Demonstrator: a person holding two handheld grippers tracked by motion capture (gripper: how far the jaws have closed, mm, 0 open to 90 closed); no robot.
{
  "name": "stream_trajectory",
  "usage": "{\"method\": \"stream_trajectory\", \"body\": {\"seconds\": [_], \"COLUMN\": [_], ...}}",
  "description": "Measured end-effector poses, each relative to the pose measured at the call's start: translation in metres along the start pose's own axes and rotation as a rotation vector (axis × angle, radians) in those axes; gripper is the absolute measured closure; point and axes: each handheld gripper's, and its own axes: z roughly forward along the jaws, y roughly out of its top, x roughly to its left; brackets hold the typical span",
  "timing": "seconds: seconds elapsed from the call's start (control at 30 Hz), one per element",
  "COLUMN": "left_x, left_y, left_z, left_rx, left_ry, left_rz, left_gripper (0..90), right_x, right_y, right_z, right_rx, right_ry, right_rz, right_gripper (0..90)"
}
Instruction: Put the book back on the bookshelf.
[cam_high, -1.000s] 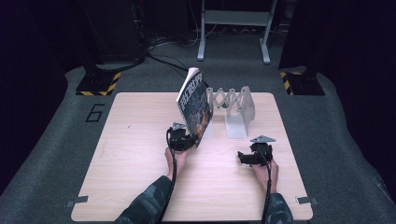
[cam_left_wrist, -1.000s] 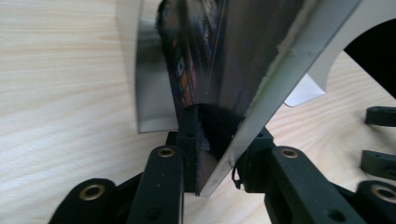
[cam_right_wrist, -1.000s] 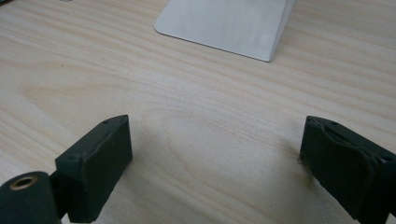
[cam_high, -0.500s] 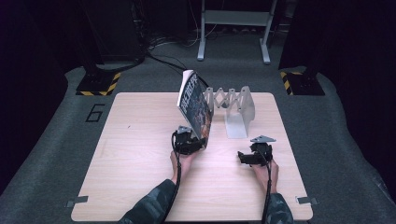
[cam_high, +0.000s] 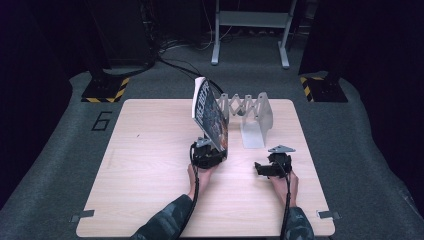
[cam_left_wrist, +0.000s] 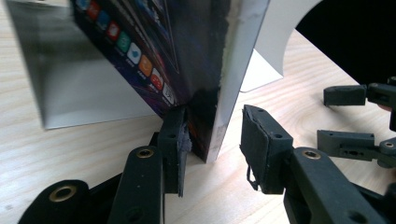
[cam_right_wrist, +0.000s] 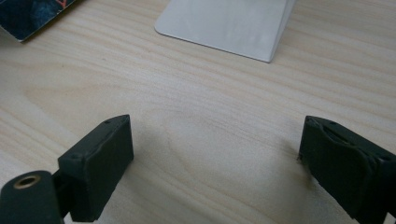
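Left gripper view, glossy thin book (cam_left_wrist: 154, 51) between just-opening left jaws, right jaws wide over grained wood.

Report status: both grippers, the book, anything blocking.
Left gripper just been opening, book corner between jaws, one pad off it. Right gripper open over bare table. Book leans by the white rack. No blockage.

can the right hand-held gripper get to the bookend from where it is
Probably yes. The right hand-held gripper has its jaws wide open and empty, with bare table between it and the bookend. The book stands off to its left, out of that path.
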Motion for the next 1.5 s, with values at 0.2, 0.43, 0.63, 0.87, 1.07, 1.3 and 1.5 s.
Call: {"method": "stream_trajectory", "body": {"seconds": [0.2, 0.43, 0.63, 0.87, 1.07, 1.3, 1.5], "left_x": [-0.006, -0.010, -0.013, -0.012, -0.001, 0.014, 0.030], "left_y": [-0.002, 0.000, 0.003, 0.010, 0.008, -0.005, -0.024], "left_z": [0.006, 0.001, -0.015, -0.049, -0.081, -0.116, -0.140], "left_rx": [0.005, 0.003, -0.017, -0.065, 0.002, 0.044, 0.086], "left_ry": [-0.013, 0.035, 0.080, 0.093, 0.113, 0.150, 0.198], "left_rz": [0.007, 0.065, 0.179, 0.260, 0.299, 0.328, 0.329], "left_gripper": [60.3, 41.0, 23.8, 15.4, 10.1, 6.6, 4.7], "right_x": [0.000, 0.000, 0.000, -0.001, -0.001, -0.001, -0.001], "right_y": [0.000, 0.000, 0.000, 0.000, 0.000, 0.000, 0.000], "right_z": [0.000, 0.000, 0.000, -0.001, 0.000, 0.000, 0.000], "right_rx": [0.002, 0.002, 0.002, 0.004, 0.001, 0.001, 0.000], "right_ry": [0.003, 0.009, 0.008, 0.008, 0.005, 0.005, 0.004], "right_rz": [-0.004, -0.004, -0.003, -0.008, -0.009, -0.010, -0.010], "right_gripper": [9.6, 9.8, 9.8, 9.7, 9.7, 9.7, 9.7]}}
